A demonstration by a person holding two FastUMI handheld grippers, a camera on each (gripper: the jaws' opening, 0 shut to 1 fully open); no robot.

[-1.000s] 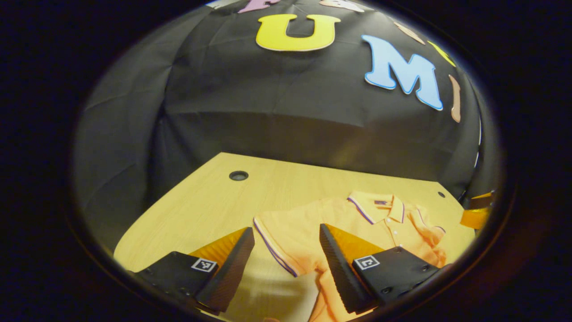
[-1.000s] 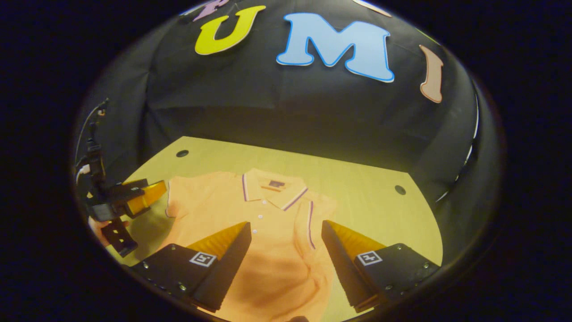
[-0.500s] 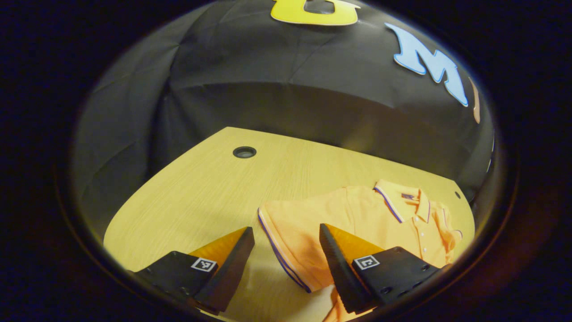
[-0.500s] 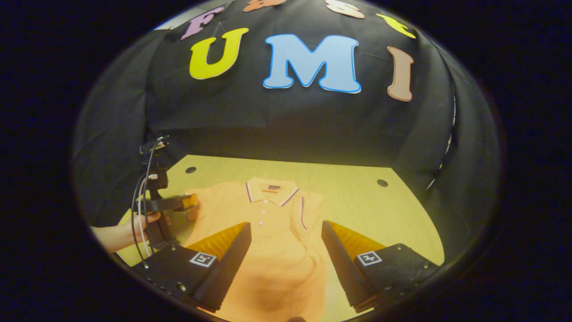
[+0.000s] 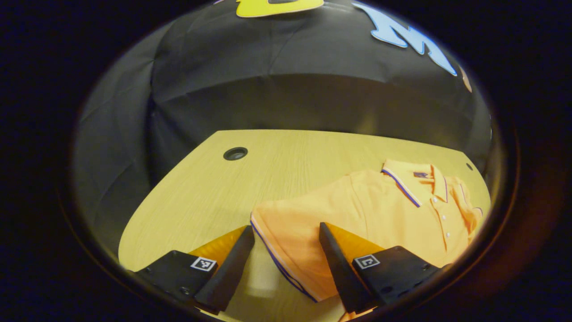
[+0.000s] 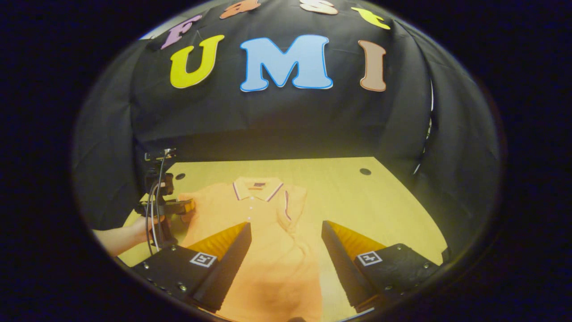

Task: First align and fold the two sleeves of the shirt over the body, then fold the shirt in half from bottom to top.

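Observation:
An orange polo shirt [image 5: 384, 210] with striped trim lies flat on the wooden table [image 5: 286, 165], collar [image 5: 413, 178] towards the far wall. In the left gripper view its left sleeve [image 5: 286, 230] spreads out to the side, and the striped hem runs between the fingers of my open left gripper [image 5: 286, 250]. In the right gripper view the shirt [image 6: 263, 232] has its right sleeve [image 6: 292, 205] folded over the body. My right gripper [image 6: 286, 248] hangs open above the lower body. The left gripper [image 6: 181, 206] shows there at the left sleeve, held by a hand [image 6: 129, 230].
The table has round cable holes, one at the far left [image 5: 235, 153] and one at the far right [image 6: 365, 171]. Black cloth walls the booth on all sides. Cables [image 6: 154, 197] hang from the left gripper's mount. Bare wood [image 6: 371, 205] lies right of the shirt.
The left gripper has closed in on the left sleeve, whose hem now sits between its fingers. The right gripper has drawn back, so the shirt looks smaller and farther off.

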